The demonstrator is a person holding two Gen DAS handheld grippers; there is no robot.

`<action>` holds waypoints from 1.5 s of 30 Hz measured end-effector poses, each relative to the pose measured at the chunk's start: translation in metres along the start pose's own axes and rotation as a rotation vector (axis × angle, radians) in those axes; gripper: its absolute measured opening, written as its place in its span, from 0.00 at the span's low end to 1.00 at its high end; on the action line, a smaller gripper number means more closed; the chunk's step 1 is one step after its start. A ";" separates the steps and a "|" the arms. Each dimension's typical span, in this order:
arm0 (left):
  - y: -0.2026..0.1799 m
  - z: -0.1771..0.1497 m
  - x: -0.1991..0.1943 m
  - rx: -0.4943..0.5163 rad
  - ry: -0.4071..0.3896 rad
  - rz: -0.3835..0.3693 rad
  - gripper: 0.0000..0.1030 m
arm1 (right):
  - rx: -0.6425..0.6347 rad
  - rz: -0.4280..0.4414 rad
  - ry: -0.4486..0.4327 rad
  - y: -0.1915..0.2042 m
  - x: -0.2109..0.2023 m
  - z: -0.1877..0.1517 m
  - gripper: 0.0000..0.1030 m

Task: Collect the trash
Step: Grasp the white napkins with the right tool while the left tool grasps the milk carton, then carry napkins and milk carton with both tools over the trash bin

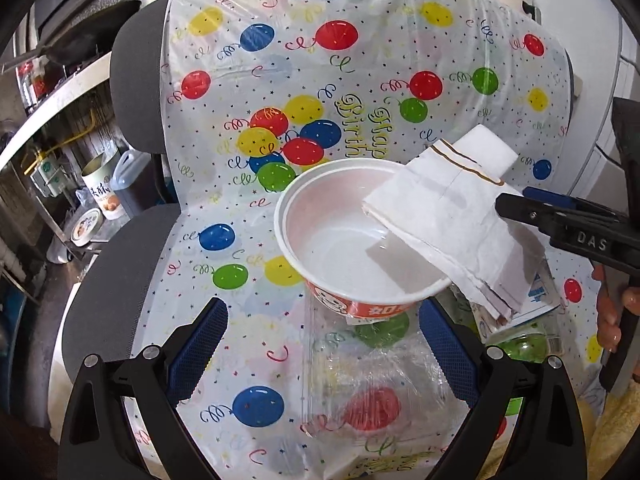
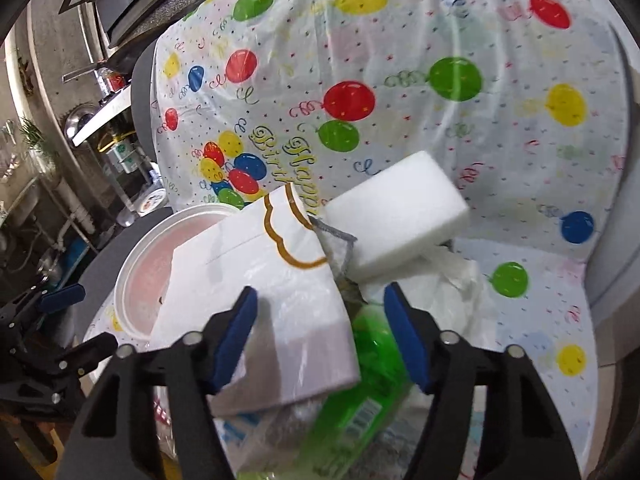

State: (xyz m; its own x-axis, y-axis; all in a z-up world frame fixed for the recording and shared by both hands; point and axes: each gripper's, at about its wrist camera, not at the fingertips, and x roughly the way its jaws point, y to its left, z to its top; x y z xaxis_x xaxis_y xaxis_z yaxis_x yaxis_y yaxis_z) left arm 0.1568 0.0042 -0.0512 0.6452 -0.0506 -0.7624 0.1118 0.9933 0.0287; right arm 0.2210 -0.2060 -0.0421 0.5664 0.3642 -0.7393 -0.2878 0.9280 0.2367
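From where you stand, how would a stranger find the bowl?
Look at the chair under the balloon sheet. On its seat sits the bowl, beside a folded napkin and a white sponge. Only the bowl is round, with an orange band outside.

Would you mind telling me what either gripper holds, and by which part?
Nothing is held: the left gripper is open over the clear film, and the right gripper is open over the folded napkin.

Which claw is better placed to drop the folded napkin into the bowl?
Probably right: the right claw is open around the folded napkin, which overhangs the bowl. The left claw is open over plastic wrap.
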 end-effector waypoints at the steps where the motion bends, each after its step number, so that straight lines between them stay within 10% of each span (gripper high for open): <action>1: -0.001 0.002 0.001 0.010 -0.003 0.003 0.92 | 0.005 0.009 0.006 -0.001 0.003 0.002 0.54; 13: 0.005 0.002 -0.008 -0.030 -0.003 0.031 0.92 | -0.060 0.148 0.003 0.024 -0.005 0.012 0.04; 20: -0.007 -0.009 -0.031 -0.002 -0.012 0.036 0.92 | -0.055 0.098 -0.286 0.045 -0.095 0.017 0.03; 25: -0.035 -0.023 -0.037 0.048 -0.004 -0.070 0.89 | -0.064 -0.187 -0.426 0.036 -0.167 -0.018 0.03; 30: -0.076 -0.028 -0.033 0.097 0.017 -0.148 0.83 | -0.042 -0.354 -0.396 0.010 -0.190 -0.071 0.03; 34: -0.100 -0.016 -0.021 0.077 0.043 -0.198 0.55 | 0.024 -0.393 -0.357 -0.017 -0.194 -0.106 0.03; 45: -0.153 0.014 0.025 0.160 0.061 -0.040 0.48 | 0.165 -0.362 -0.360 -0.059 -0.186 -0.139 0.03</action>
State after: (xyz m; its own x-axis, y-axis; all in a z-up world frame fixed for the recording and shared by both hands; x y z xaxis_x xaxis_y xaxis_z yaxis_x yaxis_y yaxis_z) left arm 0.1666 -0.1500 -0.0657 0.5915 -0.0788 -0.8025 0.2589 0.9611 0.0964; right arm 0.0256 -0.3398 -0.0063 0.8443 -0.0041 -0.5359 0.0838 0.9887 0.1245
